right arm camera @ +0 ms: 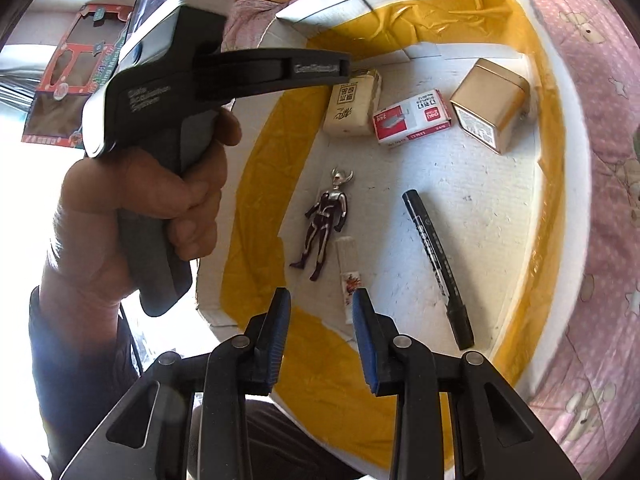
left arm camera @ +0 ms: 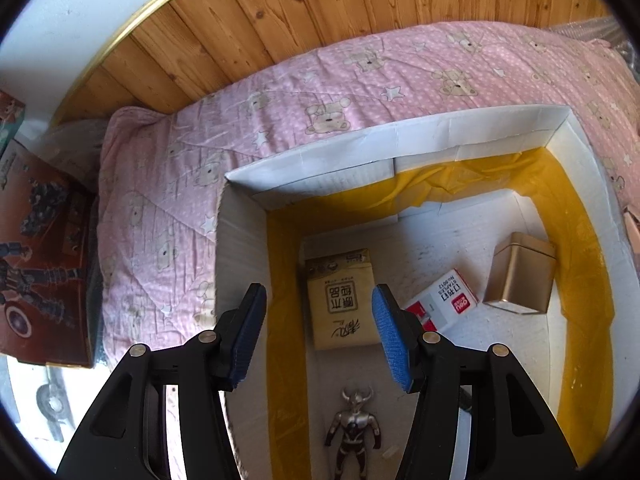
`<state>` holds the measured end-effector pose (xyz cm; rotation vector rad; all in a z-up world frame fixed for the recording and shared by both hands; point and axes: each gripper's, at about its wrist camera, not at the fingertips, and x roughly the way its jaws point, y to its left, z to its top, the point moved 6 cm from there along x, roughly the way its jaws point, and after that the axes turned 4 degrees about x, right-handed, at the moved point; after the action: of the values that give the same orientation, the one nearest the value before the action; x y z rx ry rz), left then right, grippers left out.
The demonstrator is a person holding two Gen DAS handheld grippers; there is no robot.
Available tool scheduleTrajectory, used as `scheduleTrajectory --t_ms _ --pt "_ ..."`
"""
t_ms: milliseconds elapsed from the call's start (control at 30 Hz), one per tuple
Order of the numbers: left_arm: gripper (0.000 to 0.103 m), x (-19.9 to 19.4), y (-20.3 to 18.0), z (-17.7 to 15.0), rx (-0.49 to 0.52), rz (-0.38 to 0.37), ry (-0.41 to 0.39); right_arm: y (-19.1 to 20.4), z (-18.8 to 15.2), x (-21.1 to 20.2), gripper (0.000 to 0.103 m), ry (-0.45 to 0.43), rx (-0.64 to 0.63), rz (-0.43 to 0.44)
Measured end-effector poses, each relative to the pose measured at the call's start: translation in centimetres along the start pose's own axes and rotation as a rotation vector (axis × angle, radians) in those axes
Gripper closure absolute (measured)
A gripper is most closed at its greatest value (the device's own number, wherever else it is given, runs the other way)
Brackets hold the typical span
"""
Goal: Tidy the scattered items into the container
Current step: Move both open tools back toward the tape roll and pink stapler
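Note:
A white box lined with yellow tape sits on the bed. On its floor lie a tan tissue pack, a red and white staples box, a gold tin and a silver horned figure. My left gripper hangs open above the box's left side with nothing between its fingers. In the right wrist view the same tissue pack, staples box, tin and figure show, plus a black marker and a small clear packet. My right gripper is open over the box's near edge, holding nothing.
A pink bear-print quilt surrounds the box, with a wooden wall behind it. A dark toy carton lies off the bed's left. A hand holding the left gripper's handle fills the left of the right wrist view, near red toy packaging.

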<state>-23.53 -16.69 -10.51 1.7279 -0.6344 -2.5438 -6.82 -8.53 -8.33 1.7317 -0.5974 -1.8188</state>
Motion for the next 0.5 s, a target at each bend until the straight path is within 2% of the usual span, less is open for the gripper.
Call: scheduleTrajectory --t_ms 167,500 --pt "0.045 -2.6 0.0 -0.8 0.000 0.014 -0.020 0.4 -1.0 -1.4 0.069 -0.015 -0.024 0.012" --pt "0.045 -10.5 -0.9 -2.0 0.014 0.032 -0.116 2.4 -3.4 -5.6 0.069 -0.116 -0.207 0.031"
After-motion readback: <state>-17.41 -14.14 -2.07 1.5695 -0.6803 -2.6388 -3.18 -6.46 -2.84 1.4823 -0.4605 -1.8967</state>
